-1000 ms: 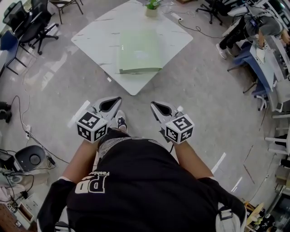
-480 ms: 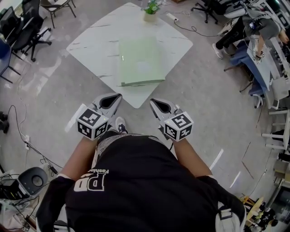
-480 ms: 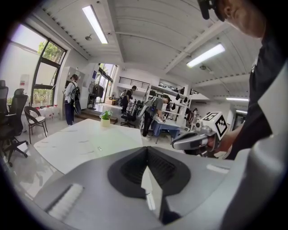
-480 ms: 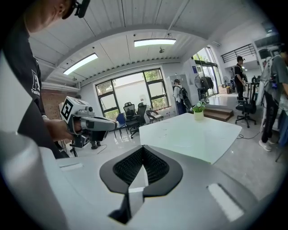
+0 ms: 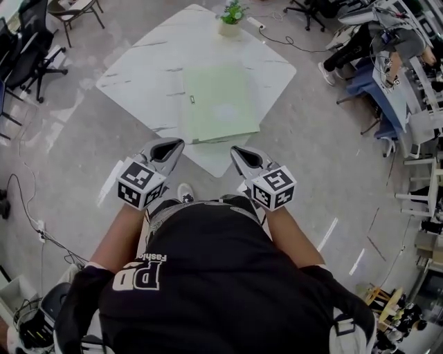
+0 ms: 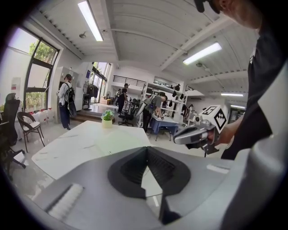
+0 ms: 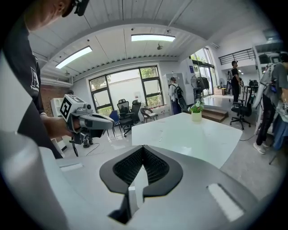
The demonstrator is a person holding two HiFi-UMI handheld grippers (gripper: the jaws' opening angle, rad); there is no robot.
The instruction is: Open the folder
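Approach step. Left gripper (image 5: 174, 144) and right gripper (image 5: 238, 150) are both pinched together, empty, short of the table (image 5: 138, 69). Best to part one's jaws and catch only the folder (image 5: 218, 104) top cover's edge.

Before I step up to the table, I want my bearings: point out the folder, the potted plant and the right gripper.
folder (image 5: 218, 104), head view, middle of its green cover.
potted plant (image 5: 231, 15), head view, on its leaves.
right gripper (image 5: 237, 151), head view, at the tips of its fingers.
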